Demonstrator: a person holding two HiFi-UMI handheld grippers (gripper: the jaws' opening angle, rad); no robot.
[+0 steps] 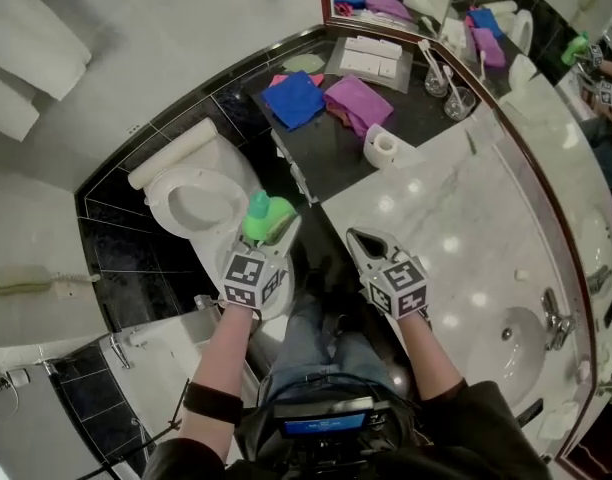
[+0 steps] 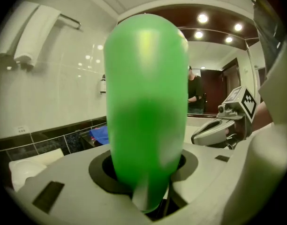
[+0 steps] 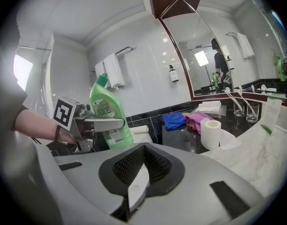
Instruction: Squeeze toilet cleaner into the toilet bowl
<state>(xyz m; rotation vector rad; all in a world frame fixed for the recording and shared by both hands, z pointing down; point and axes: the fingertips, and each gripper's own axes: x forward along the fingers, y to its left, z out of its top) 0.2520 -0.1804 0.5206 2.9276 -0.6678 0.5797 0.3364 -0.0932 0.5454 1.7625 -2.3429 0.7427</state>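
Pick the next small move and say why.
Probably bring the shut, empty right gripper to the cap: the left gripper grips the cleaner bottle, cap seemingly on, near the open toilet bowl, so nothing can squeeze out yet.

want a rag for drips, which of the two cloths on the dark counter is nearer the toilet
The blue cloth: it lies on the side toward the toilet, while the magenta cloth sits beyond it, nearer the paper roll.

Bright ceiling spotlights [image 2: 202, 18] glint off the marble counter [image 1: 436, 218]; gripper views warp at dark edges, the near bottle [image 2: 146, 102] blurred.
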